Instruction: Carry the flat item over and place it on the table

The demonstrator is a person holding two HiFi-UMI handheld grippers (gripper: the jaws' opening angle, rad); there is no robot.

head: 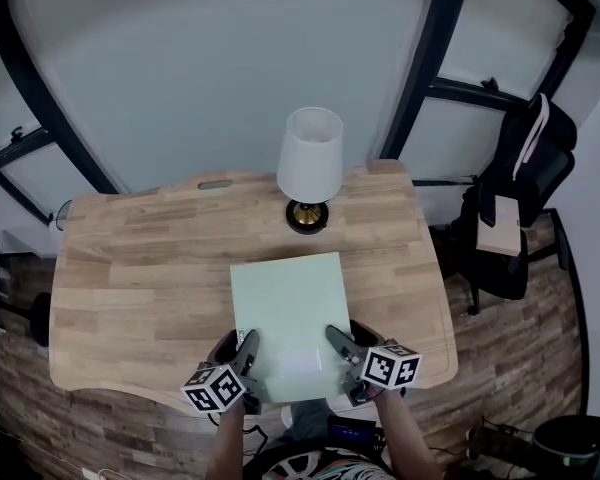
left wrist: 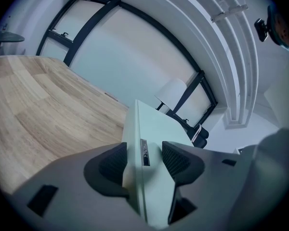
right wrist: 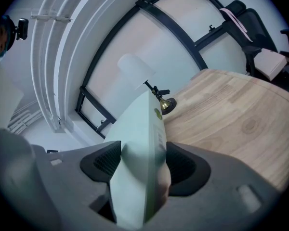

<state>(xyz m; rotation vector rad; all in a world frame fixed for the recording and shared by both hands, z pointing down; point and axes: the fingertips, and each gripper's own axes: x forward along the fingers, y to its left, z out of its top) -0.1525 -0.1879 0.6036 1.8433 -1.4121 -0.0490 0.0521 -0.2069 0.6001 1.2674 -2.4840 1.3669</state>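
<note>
A flat, pale green rectangular box (head: 288, 318) hangs level over the near part of the wooden table (head: 130, 268). My left gripper (head: 248, 356) is shut on its near left corner, and my right gripper (head: 338, 350) is shut on its near right corner. In the left gripper view the box (left wrist: 151, 143) runs away between the jaws, with a small label on its thin edge. The right gripper view shows the box (right wrist: 142, 148) edge-on between the jaws of the right gripper (right wrist: 143, 163). The left gripper (left wrist: 143, 161) clamps the box's side walls.
A table lamp (head: 309, 168) with a white shade and a brass base stands at the table's far middle, just beyond the box. A black office chair (head: 515, 208) with a brown item on its seat stands at the right. Dark window frames (head: 420, 68) line the wall behind.
</note>
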